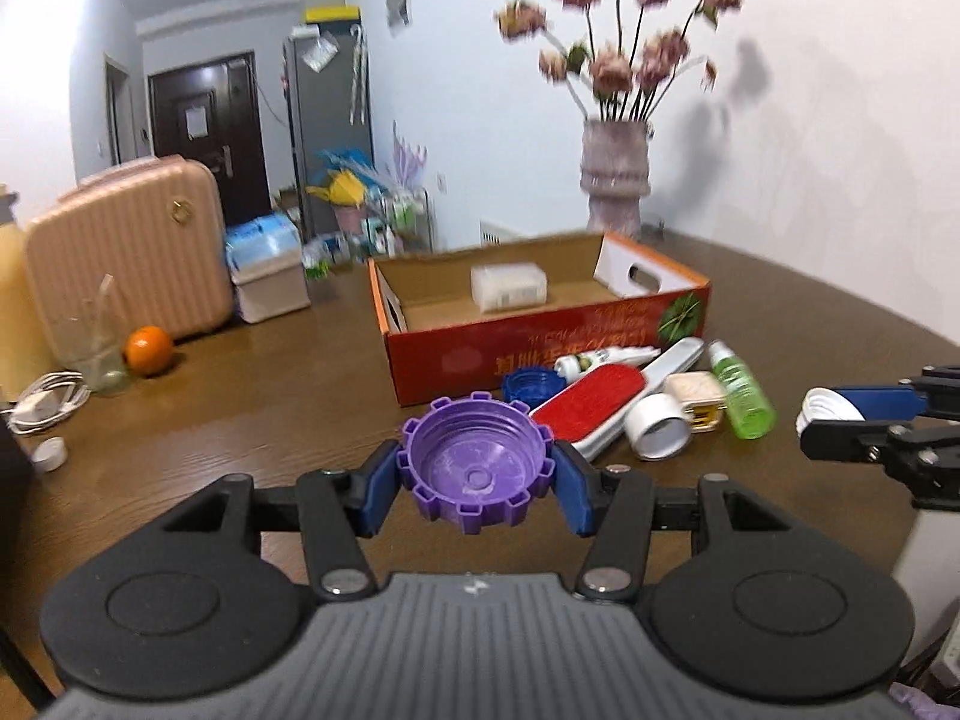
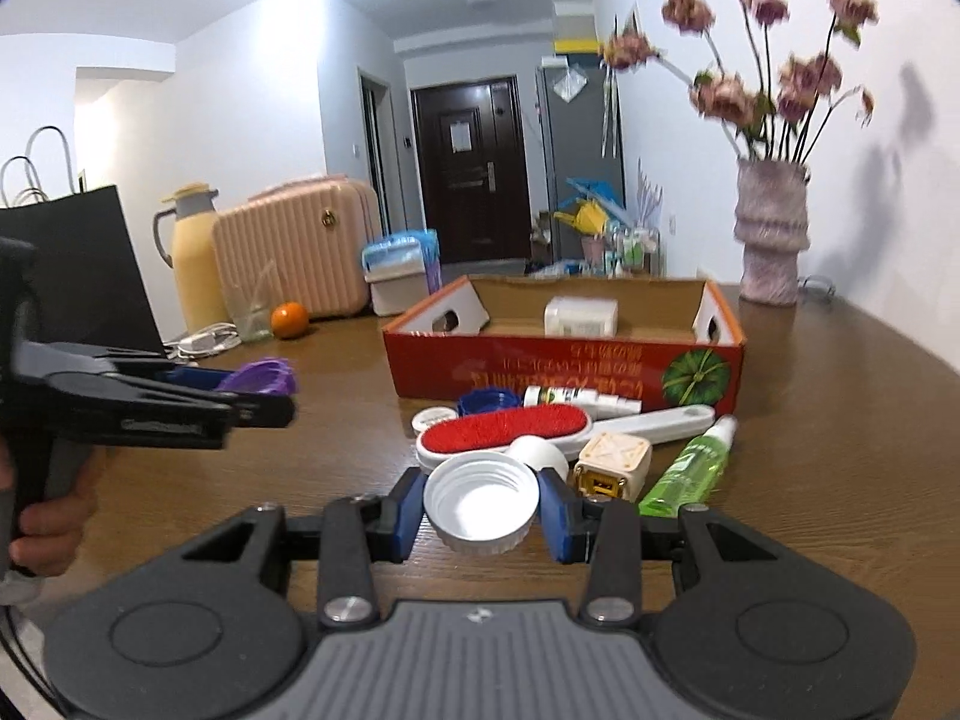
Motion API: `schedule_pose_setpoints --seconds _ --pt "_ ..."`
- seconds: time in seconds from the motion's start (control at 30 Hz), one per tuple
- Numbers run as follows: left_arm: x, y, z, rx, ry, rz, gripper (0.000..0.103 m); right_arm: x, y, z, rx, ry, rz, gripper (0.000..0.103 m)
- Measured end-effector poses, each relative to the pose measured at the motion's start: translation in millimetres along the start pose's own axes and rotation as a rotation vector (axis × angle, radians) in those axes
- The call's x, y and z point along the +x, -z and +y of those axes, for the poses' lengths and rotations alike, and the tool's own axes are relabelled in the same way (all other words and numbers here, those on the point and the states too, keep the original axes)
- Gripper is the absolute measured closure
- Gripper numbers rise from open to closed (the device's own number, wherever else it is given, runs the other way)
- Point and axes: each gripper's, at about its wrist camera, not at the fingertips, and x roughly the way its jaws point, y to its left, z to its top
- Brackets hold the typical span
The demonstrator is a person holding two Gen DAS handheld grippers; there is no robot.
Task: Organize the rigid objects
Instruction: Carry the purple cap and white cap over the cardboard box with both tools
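My left gripper (image 1: 475, 483) is shut on a purple ridged cap (image 1: 474, 462), held above the table in front of the red cardboard box (image 1: 540, 348). My right gripper (image 2: 480, 507) is shut on a white screw cap (image 2: 480, 504), held above the pile. The box holds a white plastic case (image 1: 509, 285). Before the box lie a blue cap (image 1: 531, 384), a red lint brush (image 1: 591, 402), a white cap (image 1: 657, 426), a beige cube (image 1: 696, 399), a green spray bottle (image 1: 741, 396) and a small white bottle (image 1: 600, 357). The left gripper shows in the right wrist view (image 2: 258, 390).
A vase of pink flowers (image 1: 615, 180) stands behind the box. At the left are an orange (image 1: 148, 350), a glass (image 1: 102, 348), a white cable (image 1: 45, 402), a pink suitcase (image 1: 129, 246), a yellow thermos (image 2: 192, 258) and a black bag (image 2: 78, 276).
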Motion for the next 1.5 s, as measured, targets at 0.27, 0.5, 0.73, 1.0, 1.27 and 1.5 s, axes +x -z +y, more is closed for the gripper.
schedule_pose_setpoints --seconds 0.27,0.5,0.73,1.0,1.27,1.5 --pt "-87.6 26.6 -9.5 -0.027 -0.059 -0.081 0.049 -66.5 9.0 6.4 0.001 0.048 -0.082 0.063" --pt "-127.5 44.9 -23.0 -0.053 -0.047 -0.126 0.049 -105.5 20.7 9.0 0.009 0.088 -0.127 0.063" --pt "-134.3 44.4 -28.6 -0.049 -0.023 -0.155 0.048 -127.5 17.0 9.4 -0.009 0.147 -0.182 0.063" --pt "-109.7 36.4 -25.4 -0.055 -0.014 -0.149 0.048 -106.5 14.6 3.0 0.000 0.165 -0.174 0.063" --pt "-59.7 6.8 -16.9 -0.033 -0.005 -0.158 0.048 -62.4 -5.7 -13.0 0.001 0.173 -0.158 0.063" --pt "-4.4 -27.3 0.6 -0.053 0.004 -0.137 0.048 -9.8 -34.3 -38.0 0.008 0.178 -0.144 0.063"
